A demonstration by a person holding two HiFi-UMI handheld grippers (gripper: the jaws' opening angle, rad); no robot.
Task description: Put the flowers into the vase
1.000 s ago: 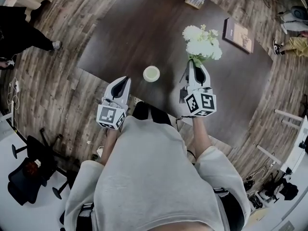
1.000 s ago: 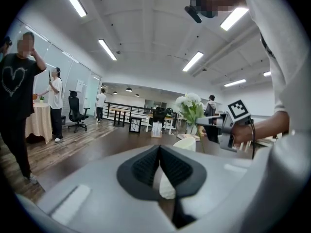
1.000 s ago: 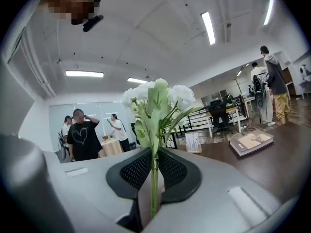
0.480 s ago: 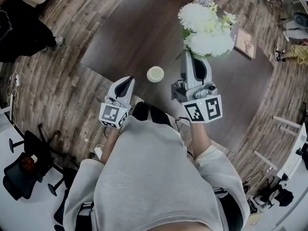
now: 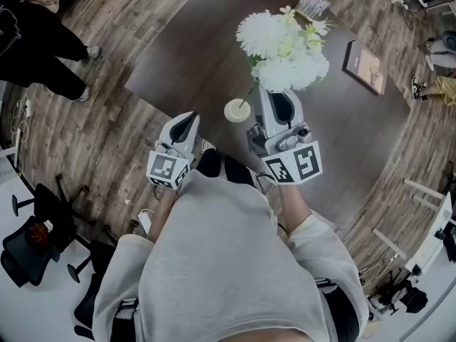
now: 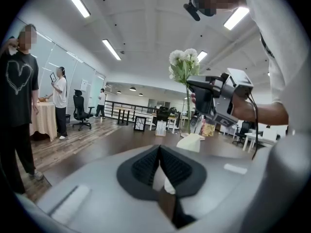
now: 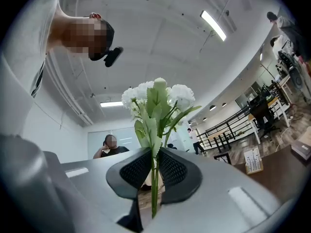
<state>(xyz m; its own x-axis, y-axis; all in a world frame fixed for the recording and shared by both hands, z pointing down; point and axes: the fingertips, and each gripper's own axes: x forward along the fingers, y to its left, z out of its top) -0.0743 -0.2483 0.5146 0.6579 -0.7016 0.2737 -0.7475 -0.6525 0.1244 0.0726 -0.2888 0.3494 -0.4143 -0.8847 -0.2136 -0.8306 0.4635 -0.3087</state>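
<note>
Since a second ago, the right gripper (image 5: 275,100) has been raised and carried leftward with the flowers (image 5: 283,43). The blooms, formerly well to the right of the vase (image 5: 237,110), are now held above it and slightly to its right. The jaws are clenched on the green stems (image 7: 154,178) just beneath the leaves, so a long free end is left hanging. This grip seems chosen so that the end can be threaded into the narrow mouth. In the left gripper view the stem end is seen reaching down to the vase mouth, though whether it is already inside cannot be told.

The left gripper (image 5: 182,125) is held closed and empty to the left of the vase, near the edge of the worktop (image 5: 192,41), apparently kept out of the way. The vase is not steadied by it and could be tipped by a sideways push from the stems.

Well to the right of the vase a framed picture (image 5: 366,66) lies flat, and a booklet (image 5: 313,6) lies farther beyond; neither is in the path. A person in black (image 5: 39,27) stands on the floor well to the left of the vase.
</note>
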